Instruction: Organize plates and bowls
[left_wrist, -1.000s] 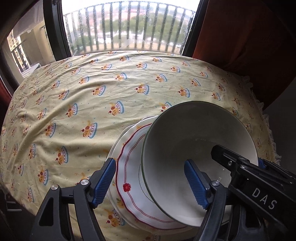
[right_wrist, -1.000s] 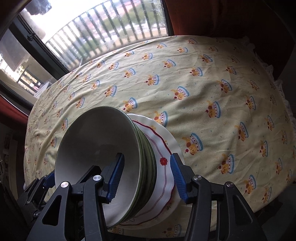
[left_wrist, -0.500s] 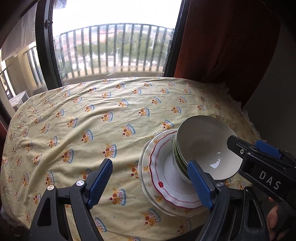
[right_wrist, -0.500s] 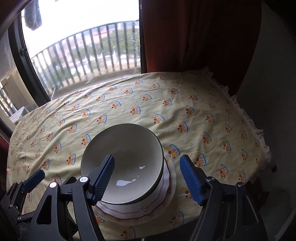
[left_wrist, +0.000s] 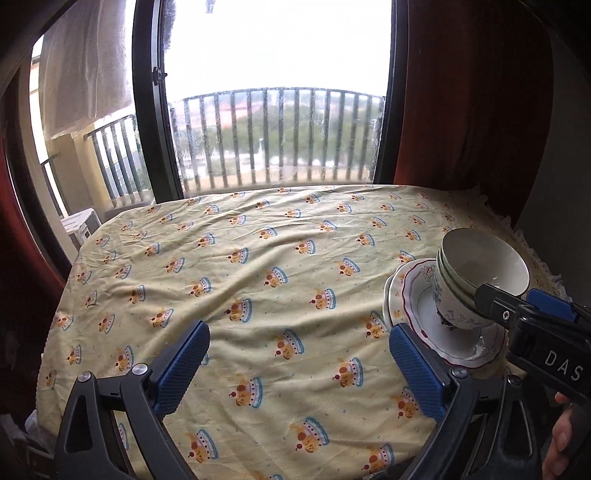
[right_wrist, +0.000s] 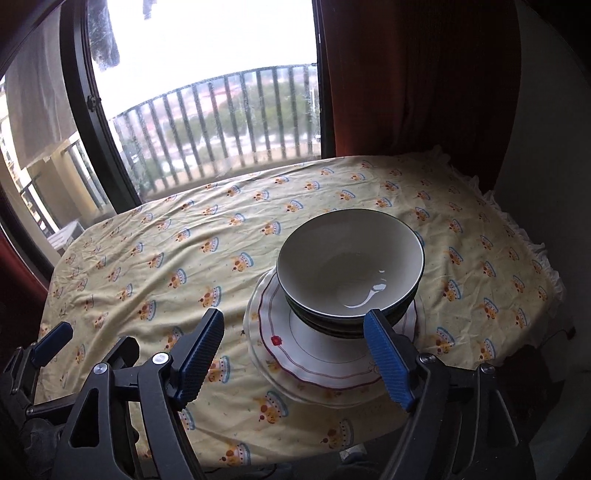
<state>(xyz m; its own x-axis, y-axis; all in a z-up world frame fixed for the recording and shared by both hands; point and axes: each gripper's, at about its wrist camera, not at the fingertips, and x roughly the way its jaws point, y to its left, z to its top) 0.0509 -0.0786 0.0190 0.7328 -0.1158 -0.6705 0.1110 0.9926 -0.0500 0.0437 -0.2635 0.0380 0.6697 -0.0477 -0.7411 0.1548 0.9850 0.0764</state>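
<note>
A stack of white bowls with dark green rims sits nested on a stack of white plates with a red scalloped line, near the table's front edge. The bowls and plates also show at the right of the left wrist view. My right gripper is open and empty, raised just in front of the plates. My left gripper is open and empty, above bare cloth to the left of the stack. The right gripper's body partly hides the stack there.
A yellow tablecloth with a crown-like print covers the table. A window with a balcony railing lies behind it. A dark red curtain hangs at the back right. The frilled table edge is on the right.
Both grippers have drawn back and risen away from the stack. The bowls, first close between the fingers, now stand settled upright on the plates, farther off.
</note>
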